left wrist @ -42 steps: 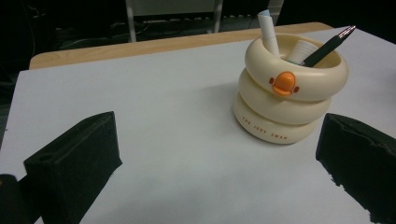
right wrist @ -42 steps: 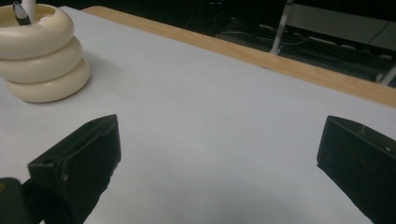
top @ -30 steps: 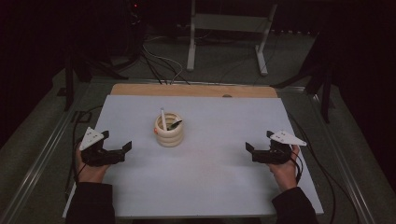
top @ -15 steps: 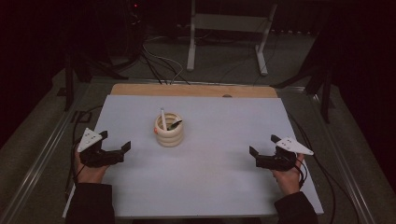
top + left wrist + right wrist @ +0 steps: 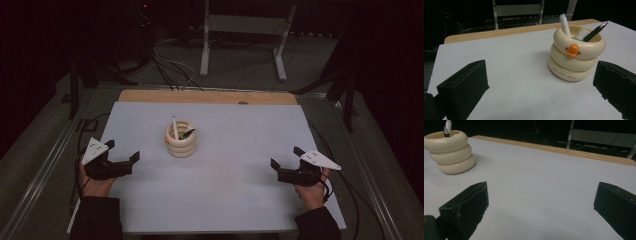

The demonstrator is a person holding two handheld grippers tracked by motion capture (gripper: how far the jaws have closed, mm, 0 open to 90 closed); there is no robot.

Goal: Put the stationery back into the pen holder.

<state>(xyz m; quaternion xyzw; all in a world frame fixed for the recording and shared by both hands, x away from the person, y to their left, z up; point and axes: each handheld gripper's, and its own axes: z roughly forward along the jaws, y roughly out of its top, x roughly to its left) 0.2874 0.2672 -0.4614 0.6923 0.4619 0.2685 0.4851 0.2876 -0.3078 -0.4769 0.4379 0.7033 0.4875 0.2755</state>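
A cream pen holder (image 5: 180, 139) made of three stacked rings stands on the white table top (image 5: 240, 130), left of centre. It carries an orange duck bill, seen on the holder (image 5: 574, 52) in the left gripper view. A white marker (image 5: 565, 25) and a dark pencil (image 5: 595, 31) lean inside it. My left gripper (image 5: 121, 152) is open near the table's left edge, its jaws wide apart and empty. At the right, my right gripper (image 5: 285, 157) is open and empty too. The holder (image 5: 450, 151) appears far left in the right gripper view.
A wooden strip (image 5: 207, 96) runs along the table's far edge. Beyond it stand a white metal frame (image 5: 242, 37) and loose cables (image 5: 170, 65) on the dark floor. Metal rails (image 5: 45, 165) border the table on both sides.
Both hands have drawn back slightly toward the near edge of the table. The right gripper moved a little outward to the right. The pen holder has not moved.
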